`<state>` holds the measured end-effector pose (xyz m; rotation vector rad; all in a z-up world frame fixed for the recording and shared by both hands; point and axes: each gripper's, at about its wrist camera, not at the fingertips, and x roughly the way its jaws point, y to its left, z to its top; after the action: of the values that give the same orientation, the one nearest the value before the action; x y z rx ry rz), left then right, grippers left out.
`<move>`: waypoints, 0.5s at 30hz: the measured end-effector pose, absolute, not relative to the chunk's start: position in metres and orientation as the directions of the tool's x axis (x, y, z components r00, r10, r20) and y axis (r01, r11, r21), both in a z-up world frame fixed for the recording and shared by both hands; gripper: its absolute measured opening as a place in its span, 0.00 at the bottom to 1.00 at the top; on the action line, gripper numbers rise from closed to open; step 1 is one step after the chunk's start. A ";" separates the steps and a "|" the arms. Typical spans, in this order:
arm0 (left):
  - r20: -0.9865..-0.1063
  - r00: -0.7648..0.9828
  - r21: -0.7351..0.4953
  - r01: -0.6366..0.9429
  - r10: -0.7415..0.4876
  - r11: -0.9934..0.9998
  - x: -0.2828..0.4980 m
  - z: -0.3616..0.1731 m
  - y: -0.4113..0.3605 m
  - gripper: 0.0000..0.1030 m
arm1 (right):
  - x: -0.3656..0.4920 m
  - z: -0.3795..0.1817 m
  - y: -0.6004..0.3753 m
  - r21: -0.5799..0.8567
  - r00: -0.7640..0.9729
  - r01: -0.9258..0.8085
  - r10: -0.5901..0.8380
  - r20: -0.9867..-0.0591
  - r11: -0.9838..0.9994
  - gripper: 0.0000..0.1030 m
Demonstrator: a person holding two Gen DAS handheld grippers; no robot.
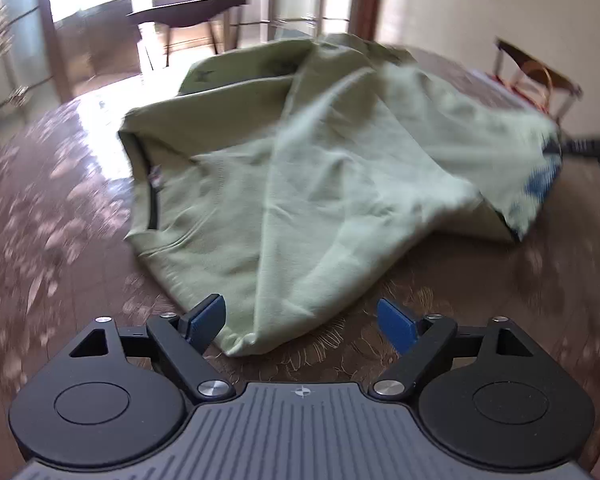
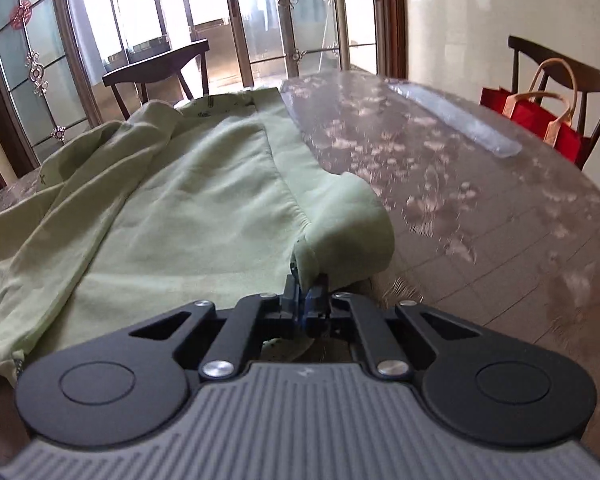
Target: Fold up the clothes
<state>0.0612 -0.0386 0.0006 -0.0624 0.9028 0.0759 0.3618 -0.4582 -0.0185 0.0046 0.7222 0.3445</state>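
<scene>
The pale green cotton garment (image 2: 172, 216) is pinched at its cuff by the right gripper (image 2: 306, 294); the left gripper (image 1: 300, 320), jaws wide, should clamp the hem corner just ahead squarely.

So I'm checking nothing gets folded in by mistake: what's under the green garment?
Under the green garment only the floral tablecloth shows, around its edges. Whatever lies beneath the cloth's middle is covered. The right gripper pinches its near edge.

Both wrist cameras look steeply down, close over their claws — sharing the green garment (image 1: 300, 168) and table (image 2: 460, 184).
</scene>
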 end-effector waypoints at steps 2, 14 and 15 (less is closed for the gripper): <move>-0.800 0.599 0.011 -0.051 0.040 0.999 0.067 -0.005 -0.041 0.86 | 0.360 -0.012 -0.458 0.113 0.707 -0.303 0.303 -0.639 0.946 0.05; -0.832 0.553 -0.062 -0.032 -0.034 0.998 0.084 -0.023 -0.022 0.71 | 0.359 0.006 -0.467 0.123 0.720 -0.290 0.301 -0.625 0.949 0.05; -0.838 0.546 -0.058 -0.055 -0.019 0.997 0.085 -0.021 -0.019 0.66 | 0.358 0.007 -0.466 0.124 0.720 -0.290 0.302 -0.625 0.949 0.05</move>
<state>0.0853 -0.0193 -0.0214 -0.0808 0.9936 0.0214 0.3583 -0.4664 0.0072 0.0179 0.6936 0.3271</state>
